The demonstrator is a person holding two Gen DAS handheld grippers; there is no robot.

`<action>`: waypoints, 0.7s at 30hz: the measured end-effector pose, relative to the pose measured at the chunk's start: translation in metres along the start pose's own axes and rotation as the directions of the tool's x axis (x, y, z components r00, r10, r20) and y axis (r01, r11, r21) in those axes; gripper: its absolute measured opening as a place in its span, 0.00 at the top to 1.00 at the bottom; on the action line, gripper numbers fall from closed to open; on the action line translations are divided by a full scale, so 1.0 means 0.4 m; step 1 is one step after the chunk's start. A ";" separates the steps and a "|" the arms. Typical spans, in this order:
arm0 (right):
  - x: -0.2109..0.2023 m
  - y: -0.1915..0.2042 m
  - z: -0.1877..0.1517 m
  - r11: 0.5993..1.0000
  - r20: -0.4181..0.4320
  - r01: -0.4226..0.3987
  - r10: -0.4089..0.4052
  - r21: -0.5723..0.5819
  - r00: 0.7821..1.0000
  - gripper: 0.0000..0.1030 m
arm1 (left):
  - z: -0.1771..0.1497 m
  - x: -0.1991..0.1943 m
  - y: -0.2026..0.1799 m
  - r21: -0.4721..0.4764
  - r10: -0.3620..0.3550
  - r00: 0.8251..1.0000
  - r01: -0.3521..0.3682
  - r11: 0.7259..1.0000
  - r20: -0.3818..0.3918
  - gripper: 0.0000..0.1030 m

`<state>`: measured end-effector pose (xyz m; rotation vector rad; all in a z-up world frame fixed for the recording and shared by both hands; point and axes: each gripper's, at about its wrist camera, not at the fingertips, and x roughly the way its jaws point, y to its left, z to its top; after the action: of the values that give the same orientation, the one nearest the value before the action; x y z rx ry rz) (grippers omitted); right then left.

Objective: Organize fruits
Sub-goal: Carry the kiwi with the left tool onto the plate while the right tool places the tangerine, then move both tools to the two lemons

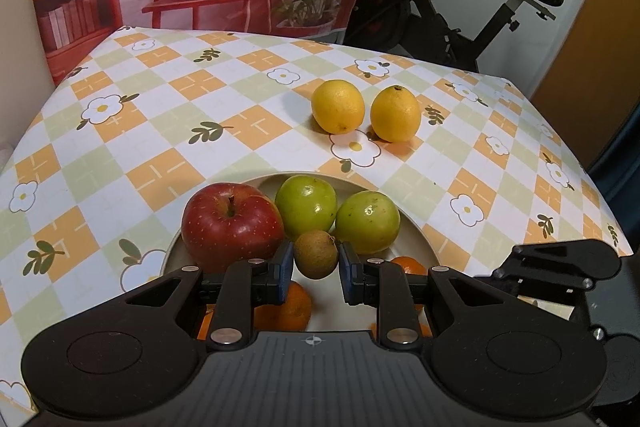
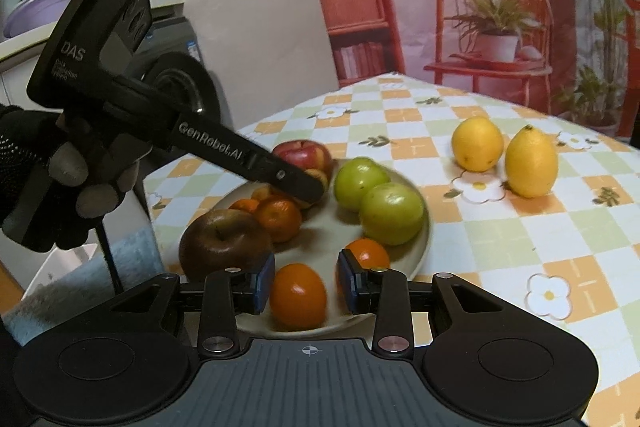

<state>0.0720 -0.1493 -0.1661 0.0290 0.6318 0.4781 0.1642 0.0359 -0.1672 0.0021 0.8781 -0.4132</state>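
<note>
Kiwi (image 1: 316, 254): brown, between the blue pads of the left claw (image 1: 313, 269), pads at or very near both its flanks; whether they grip cannot be told. It sits over the plate (image 1: 416, 231), in front of the other fruit.

Mandarin (image 2: 298, 295): between the pads of the right claw (image 2: 306, 287), which stands parted, a gap showing on each side; it rests on the plate's near edge.

Red apple (image 1: 232, 223): on the plate, just left of and beyond the left claw.

Two green apples (image 1: 306, 207) (image 1: 367, 222): on the plate, side by side, directly beyond the kiwi.

Dark brown apple (image 2: 224, 241): left of the right claw, beside further mandarins (image 2: 279, 218).

Two lemons (image 1: 338, 106) (image 1: 395, 114): off the plate, on the checked, flower-printed surface (image 1: 160, 131), well beyond the left claw and slightly to its right.
</note>
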 end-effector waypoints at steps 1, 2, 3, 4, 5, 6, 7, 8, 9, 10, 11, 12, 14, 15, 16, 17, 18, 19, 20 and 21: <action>-0.002 -0.002 0.001 1.000 0.006 0.008 -0.008 0.001 1.000 0.69 | 0.000 0.000 -0.001 0.002 0.001 1.000 -0.001 1.000 0.000 0.75; -0.004 -0.005 0.002 1.000 0.011 0.017 -0.017 0.002 1.000 0.69 | 0.000 0.001 -0.003 0.007 0.004 1.000 -0.004 1.000 0.000 0.75; -0.006 -0.008 0.003 1.000 0.016 0.026 -0.026 0.004 1.000 0.69 | -0.001 0.002 -0.005 0.012 0.007 1.000 -0.007 1.000 0.001 0.75; -0.008 -0.012 0.003 0.999 0.021 0.036 -0.036 0.008 0.999 0.69 | -0.001 0.003 -0.007 0.016 0.011 1.000 -0.011 1.000 0.002 0.75; -0.010 -0.016 0.004 0.999 0.025 0.048 -0.048 0.011 0.999 0.69 | -0.001 0.004 -0.009 0.019 0.015 1.000 -0.015 1.000 0.005 0.75; -0.012 -0.021 0.004 0.998 0.031 0.060 -0.060 0.016 0.998 0.69 | 0.000 0.006 -0.011 0.021 0.018 1.000 -0.018 1.000 0.008 0.75; -0.013 -0.026 0.004 0.997 0.035 0.069 -0.070 0.021 0.997 0.69 | 0.002 0.008 -0.013 0.023 0.020 1.000 -0.020 1.000 0.011 0.75; -0.015 -0.031 0.004 0.997 0.038 0.079 -0.080 0.027 0.996 0.69 | 0.003 0.008 -0.013 0.023 0.022 1.000 -0.022 0.999 0.013 0.75; -0.017 -0.036 0.003 0.996 0.042 0.088 -0.089 0.032 0.995 0.69 | 0.005 0.010 -0.014 0.023 0.024 1.000 -0.024 0.999 0.015 0.74; -0.020 -0.042 0.003 0.995 0.047 0.097 -0.098 0.038 0.994 0.69 | 0.007 0.011 -0.015 0.023 0.026 1.000 -0.026 0.999 0.018 0.74; -0.022 -0.047 0.003 0.994 0.050 0.103 -0.105 0.042 0.993 0.69 | 0.010 0.012 -0.016 0.023 0.028 0.999 -0.028 0.999 0.021 0.74; -0.024 -0.051 0.002 0.993 0.055 0.111 -0.113 0.046 0.992 0.69 | 0.012 0.011 -0.017 0.023 0.029 0.999 -0.030 0.999 0.024 0.74; -0.029 -0.062 0.002 0.991 0.065 0.127 -0.130 0.053 0.989 0.69 | 0.017 0.008 -0.018 0.024 0.032 0.999 -0.033 0.999 0.034 0.74; -0.032 -0.069 0.002 0.989 0.071 0.136 -0.140 0.058 0.988 0.69 | 0.020 0.006 -0.018 0.023 0.034 0.999 -0.035 0.999 0.042 0.74; -0.035 -0.078 0.004 0.987 0.078 0.148 -0.152 0.064 0.985 0.69 | 0.023 0.004 -0.019 0.022 0.037 0.998 -0.038 0.999 0.049 0.74; -0.038 -0.086 0.004 0.985 0.084 0.159 -0.164 0.070 0.983 0.68 | 0.028 0.001 -0.018 0.016 0.038 0.997 -0.039 0.999 0.060 0.74; -0.040 -0.096 0.005 0.982 0.090 0.172 -0.178 0.076 0.980 0.68 | 0.032 -0.001 -0.018 0.011 0.039 0.997 -0.040 0.999 0.070 0.74; -0.045 -0.108 0.007 0.979 0.097 0.188 -0.196 0.082 0.976 0.68 | 0.038 -0.004 -0.018 0.006 0.040 0.996 -0.041 0.999 0.083 0.74; -0.047 -0.119 0.009 0.976 0.102 0.201 -0.209 0.087 0.973 0.68 | 0.046 -0.007 -0.019 0.002 0.043 0.995 -0.043 0.999 0.095 0.74; -0.052 -0.131 0.012 0.972 0.110 0.217 -0.226 0.090 0.968 0.68 | 0.054 -0.009 -0.022 0.000 0.045 0.993 -0.046 0.999 0.108 0.74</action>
<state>0.0821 -0.2047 -0.1593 0.0592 0.5284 0.2330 0.1753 0.0255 -0.1490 0.0021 0.7699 -0.3684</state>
